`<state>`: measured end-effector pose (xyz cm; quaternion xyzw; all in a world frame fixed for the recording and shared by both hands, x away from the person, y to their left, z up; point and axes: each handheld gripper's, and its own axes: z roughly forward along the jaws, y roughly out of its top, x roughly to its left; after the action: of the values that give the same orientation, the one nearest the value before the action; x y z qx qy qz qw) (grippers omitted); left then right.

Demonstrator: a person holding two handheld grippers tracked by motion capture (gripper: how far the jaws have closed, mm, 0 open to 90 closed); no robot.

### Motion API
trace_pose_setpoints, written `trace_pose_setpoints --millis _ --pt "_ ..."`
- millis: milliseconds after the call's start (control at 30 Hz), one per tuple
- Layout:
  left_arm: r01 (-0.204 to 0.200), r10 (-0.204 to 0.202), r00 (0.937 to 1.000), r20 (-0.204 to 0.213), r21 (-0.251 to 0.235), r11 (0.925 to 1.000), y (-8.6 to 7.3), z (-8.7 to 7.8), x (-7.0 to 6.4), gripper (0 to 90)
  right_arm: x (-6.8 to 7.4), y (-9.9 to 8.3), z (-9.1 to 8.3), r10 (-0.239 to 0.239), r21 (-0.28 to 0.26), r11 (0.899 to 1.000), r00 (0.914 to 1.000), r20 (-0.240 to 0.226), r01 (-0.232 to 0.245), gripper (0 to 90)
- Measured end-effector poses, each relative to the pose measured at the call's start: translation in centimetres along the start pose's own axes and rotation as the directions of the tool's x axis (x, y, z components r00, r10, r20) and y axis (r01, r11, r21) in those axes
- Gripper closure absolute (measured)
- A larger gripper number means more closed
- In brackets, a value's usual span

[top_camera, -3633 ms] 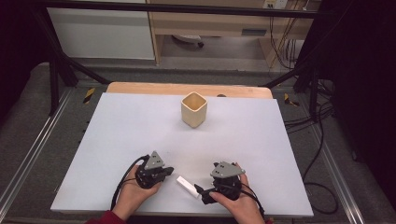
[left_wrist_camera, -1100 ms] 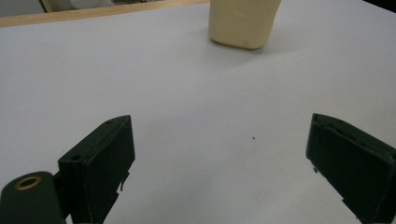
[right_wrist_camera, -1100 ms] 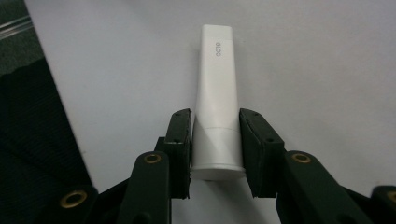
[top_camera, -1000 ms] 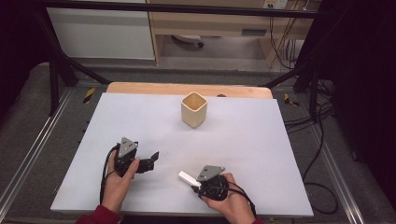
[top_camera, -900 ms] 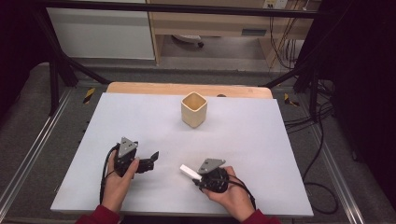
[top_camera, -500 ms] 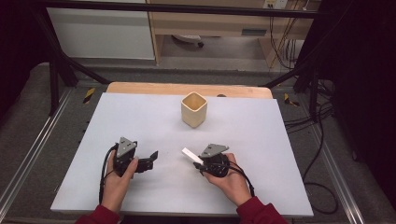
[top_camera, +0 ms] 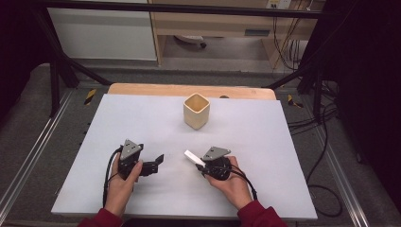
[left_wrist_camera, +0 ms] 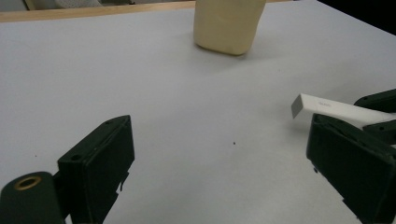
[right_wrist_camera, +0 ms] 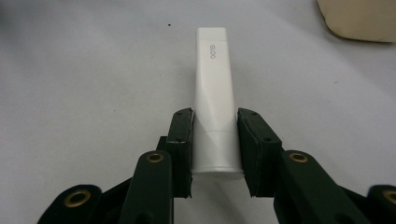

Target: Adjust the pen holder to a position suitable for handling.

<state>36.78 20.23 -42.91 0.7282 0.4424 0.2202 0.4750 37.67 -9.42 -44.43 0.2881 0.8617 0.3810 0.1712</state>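
A small white tube (right_wrist_camera: 214, 98) with a flat crimped end is clamped between the jaws of my right gripper (right_wrist_camera: 215, 147), held just above the white table (top_camera: 142, 118). In the high view the white tube (top_camera: 193, 157) sticks out up and to the left from the right gripper (top_camera: 202, 165). A cream square cup (top_camera: 196, 110) stands upright at the table's far middle, well beyond the tube. My left gripper (top_camera: 160, 159) rests low at the front left, open, with nothing between its jaws. The left gripper view has the white tube (left_wrist_camera: 334, 108) at its right and the cup (left_wrist_camera: 229, 23) ahead.
A wooden board edge (top_camera: 189, 90) runs along the table's far side. Metal rails (top_camera: 28, 156) flank the table, and cables (top_camera: 321, 123) trail on the floor at the right. Bare tabletop lies between the grippers and the cup.
My right gripper picked the tube up from the front and has carried it forward and a little to the right. The left gripper moved left earlier and has since stayed still.
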Motion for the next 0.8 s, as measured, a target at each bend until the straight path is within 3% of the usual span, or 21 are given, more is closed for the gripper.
trace_pose_setpoints --millis 167,400,667,800 --pt "0.006 -0.006 0.9999 0.008 -0.001 1.0000 0.03 0.03 0.00 7.9 -0.09 -0.12 0.15 0.003 0.002 1.000 1.0000 0.001 -0.003 67.2" --pt "0.044 -0.044 0.9977 0.051 -0.008 0.9990 0.07 0.10 -0.21 7.7 -0.15 -0.11 0.03 0.003 -0.021 1.000 0.9999 0.016 -0.003 67.2" --pt "0.107 -0.101 0.9846 0.143 -0.034 0.9937 0.19 0.16 -0.75 7.0 0.26 0.02 0.25 -0.009 -0.083 0.997 0.9997 0.023 0.011 67.2" --pt "0.134 -0.127 0.9774 0.169 -0.032 0.9904 0.12 0.22 -0.85 6.8 0.59 0.18 0.23 -0.021 -0.106 0.994 0.9995 0.023 0.024 67.2"
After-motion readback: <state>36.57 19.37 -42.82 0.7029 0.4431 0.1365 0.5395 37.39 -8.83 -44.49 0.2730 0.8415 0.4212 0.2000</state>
